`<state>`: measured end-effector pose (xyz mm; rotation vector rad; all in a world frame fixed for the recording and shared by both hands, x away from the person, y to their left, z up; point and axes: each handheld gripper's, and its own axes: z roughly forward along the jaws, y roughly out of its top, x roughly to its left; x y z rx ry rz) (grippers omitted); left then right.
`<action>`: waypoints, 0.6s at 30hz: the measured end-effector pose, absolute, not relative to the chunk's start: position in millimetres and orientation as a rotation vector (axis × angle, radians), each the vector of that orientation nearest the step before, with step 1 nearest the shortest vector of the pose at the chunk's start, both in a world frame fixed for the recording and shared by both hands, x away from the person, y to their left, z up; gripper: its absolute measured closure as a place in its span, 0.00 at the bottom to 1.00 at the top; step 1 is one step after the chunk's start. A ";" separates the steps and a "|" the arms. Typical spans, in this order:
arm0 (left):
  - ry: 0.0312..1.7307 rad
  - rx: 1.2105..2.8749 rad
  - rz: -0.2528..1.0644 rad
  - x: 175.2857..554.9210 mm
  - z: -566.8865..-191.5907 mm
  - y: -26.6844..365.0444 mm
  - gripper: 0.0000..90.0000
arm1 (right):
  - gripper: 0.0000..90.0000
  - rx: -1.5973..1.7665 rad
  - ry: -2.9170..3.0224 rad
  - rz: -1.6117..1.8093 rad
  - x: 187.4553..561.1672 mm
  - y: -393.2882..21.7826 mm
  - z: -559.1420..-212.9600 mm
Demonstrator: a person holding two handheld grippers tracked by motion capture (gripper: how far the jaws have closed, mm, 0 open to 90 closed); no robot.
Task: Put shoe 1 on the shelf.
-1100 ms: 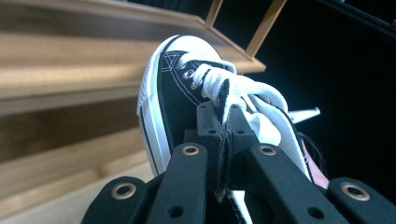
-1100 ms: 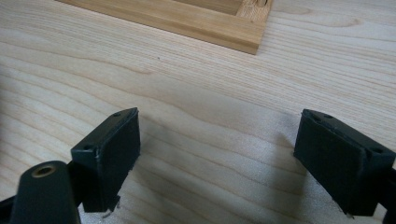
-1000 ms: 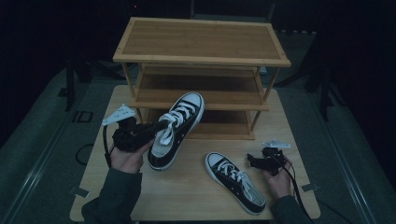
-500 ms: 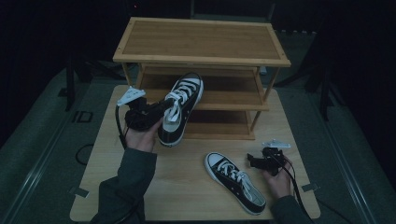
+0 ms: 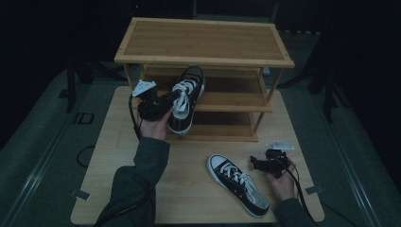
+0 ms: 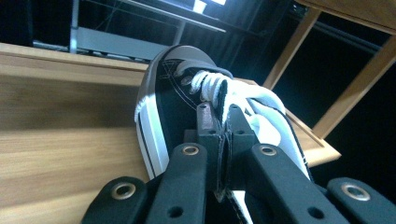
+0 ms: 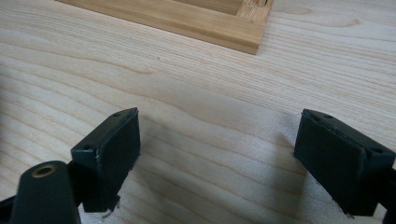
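Observation:
My left gripper (image 5: pixel 172 98) is shut on the upper of a black-and-white sneaker (image 5: pixel 189 90) and holds it off the table, toe pointing into the wooden shoe rack's middle shelf (image 5: pixel 231 100). In the left gripper view the jaws (image 6: pixel 225 116) pinch the sneaker's (image 6: pixel 170 88) fabric edge beside the white laces. The matching sneaker (image 5: pixel 239 183) lies on the table near the front right. My right gripper (image 5: pixel 257 163) rests just right of it, open, and in the right gripper view its jaws (image 7: pixel 217 154) stand wide over bare table wood.
The three-tier wooden rack (image 5: pixel 203 40) stands at the back of the light wooden table (image 5: pixel 113 156); its corner post (image 7: pixel 224 23) is ahead of the right gripper. Dark floor surrounds the table. Cables trail from both grippers.
The left hand has carried the sneaker up and away from the person, from above the table's middle to the mouth of the rack's middle shelf. The right gripper and the other sneaker have stayed put.

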<state>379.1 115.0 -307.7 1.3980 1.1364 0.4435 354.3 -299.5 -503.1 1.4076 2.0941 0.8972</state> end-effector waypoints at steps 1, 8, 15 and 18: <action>1.146 1.385 0.444 384.5 -309.5 113.0 0.98 | 0.15 1.408 2.094 0.897 354.3 -299.5 -503.1; 1.158 1.346 0.441 397.9 -314.8 108.1 0.98 | 0.15 1.408 2.093 0.898 354.3 -299.5 -503.2; 1.178 1.294 0.417 410.1 -320.9 106.5 0.98 | 0.15 1.408 2.093 0.898 354.3 -299.5 -503.2; 1.186 1.285 0.412 413.1 -323.0 107.0 0.98 | 0.15 1.408 2.093 0.898 354.4 -299.5 -503.2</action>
